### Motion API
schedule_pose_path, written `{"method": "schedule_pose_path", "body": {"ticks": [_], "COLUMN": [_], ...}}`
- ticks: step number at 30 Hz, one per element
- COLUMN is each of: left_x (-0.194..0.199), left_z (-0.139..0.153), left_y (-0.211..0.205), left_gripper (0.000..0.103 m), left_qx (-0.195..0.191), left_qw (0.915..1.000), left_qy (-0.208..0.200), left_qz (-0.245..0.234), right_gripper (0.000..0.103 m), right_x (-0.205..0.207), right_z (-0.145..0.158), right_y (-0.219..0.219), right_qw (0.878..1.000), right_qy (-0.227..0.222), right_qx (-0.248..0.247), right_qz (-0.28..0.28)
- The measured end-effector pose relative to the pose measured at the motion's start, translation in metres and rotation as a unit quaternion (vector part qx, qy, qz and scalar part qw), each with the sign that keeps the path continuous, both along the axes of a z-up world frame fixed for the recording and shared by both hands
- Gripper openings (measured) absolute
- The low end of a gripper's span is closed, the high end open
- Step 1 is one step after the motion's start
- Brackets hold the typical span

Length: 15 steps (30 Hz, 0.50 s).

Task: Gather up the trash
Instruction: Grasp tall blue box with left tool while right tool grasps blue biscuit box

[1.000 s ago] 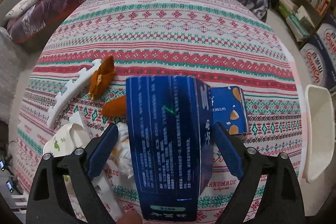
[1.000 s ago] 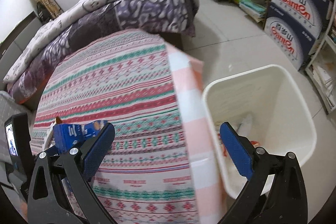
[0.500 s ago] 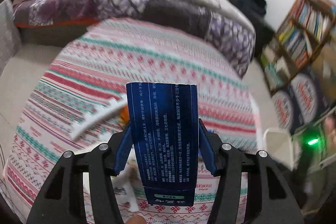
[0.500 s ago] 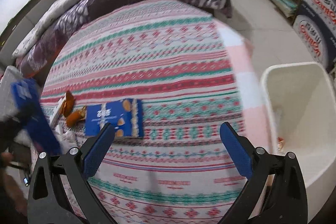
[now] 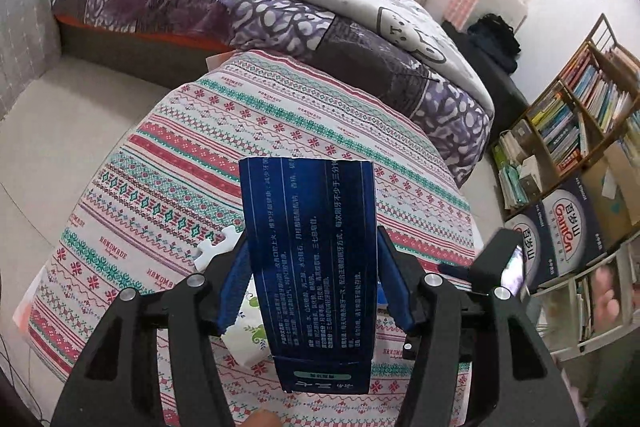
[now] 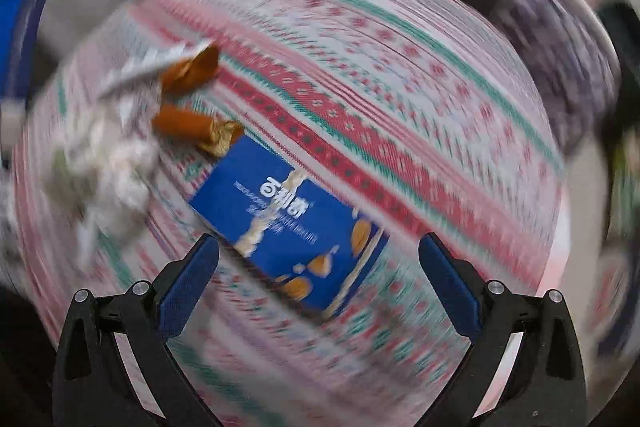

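Left wrist view. The left gripper pinches a dark blue carton, one blue pad on each long side. The carton stands up along the fingers, held above the patterned tablecloth. Judged light and probably empty: thin card that would give under a hard squeeze, so the side-to-side hold across its narrow width looks right, as the folded edges resist crushing there. The surface looks glossy and could slip if the pinch loosens. Appearance: a long flat box, navy, with fine white print in columns, a pale green oval label near the lower end, and the top edge open or torn, showing white. Below it on the cloth lie a white notched plastic strip and a crumpled white wrapper with green print, both partly hidden by the fingers. The bin is not in view here.

Right wrist view. Heavy motion blur. The right gripper is spread wide and holds nothing. Between and just ahead of its fingers a blue biscuit box lies flat on the cloth, printed with white lettering and almond pictures. Judged light, stiff card; lying flat, it is best taken across its shorter edges. Touching its far corner are orange-brown wrappers, with crumpled white paper to their left: soft, nearly weightless, needing a bunching pinch.
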<state>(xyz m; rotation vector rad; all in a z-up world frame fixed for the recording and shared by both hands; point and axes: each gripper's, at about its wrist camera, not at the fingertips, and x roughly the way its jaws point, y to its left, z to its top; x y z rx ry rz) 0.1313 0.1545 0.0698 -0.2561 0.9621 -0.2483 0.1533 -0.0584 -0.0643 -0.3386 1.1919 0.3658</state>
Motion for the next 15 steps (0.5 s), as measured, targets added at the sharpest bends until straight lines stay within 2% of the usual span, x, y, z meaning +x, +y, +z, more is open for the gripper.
{"method": "schedule_pose_path", "body": {"ticks": [4,6,8,10,12,13,15], "left_x": [0.003,0.005,0.006,0.007,0.007,0.008,0.008], "left_z": [-0.003,-0.005,-0.008,-0.01,-0.012,-0.013,-0.013], "left_y": [0.0,0.0,0.0,0.001,0.003,0.003,0.002], "left_gripper": [0.058,0.058,0.058,0.058,0.058,0.058,0.058], "left_qx": [-0.005,-0.005,-0.002,0.001,0.0,0.0,0.001], "left_qw": [1.0,0.9999,0.9999,0.9999,0.9998,0.9998,0.9998], "left_qy": [0.006,0.01,0.013,0.016,0.018,0.019,0.018], "left_qz": [-0.002,-0.001,0.0,0.001,0.003,0.004,0.006], "right_gripper": [0.096,0.096,0.093,0.085,0.071,0.069,0.068], "right_x": [0.012,0.019,0.027,0.033,0.037,0.039,0.042], "right_z": [-0.011,-0.018,-0.019,-0.014,-0.008,-0.004,-0.001], "right_y": [0.018,0.021,0.015,0.008,-0.001,-0.006,-0.01], "right_qw": [0.995,0.994,0.995,0.996,0.995,0.993,0.992], "right_qy": [0.021,0.033,0.053,0.053,0.058,0.065,0.067], "right_qx": [-0.039,-0.039,-0.002,0.029,0.066,0.091,0.105], "right_qz": [0.086,0.097,0.086,0.064,0.043,0.027,0.005]}}
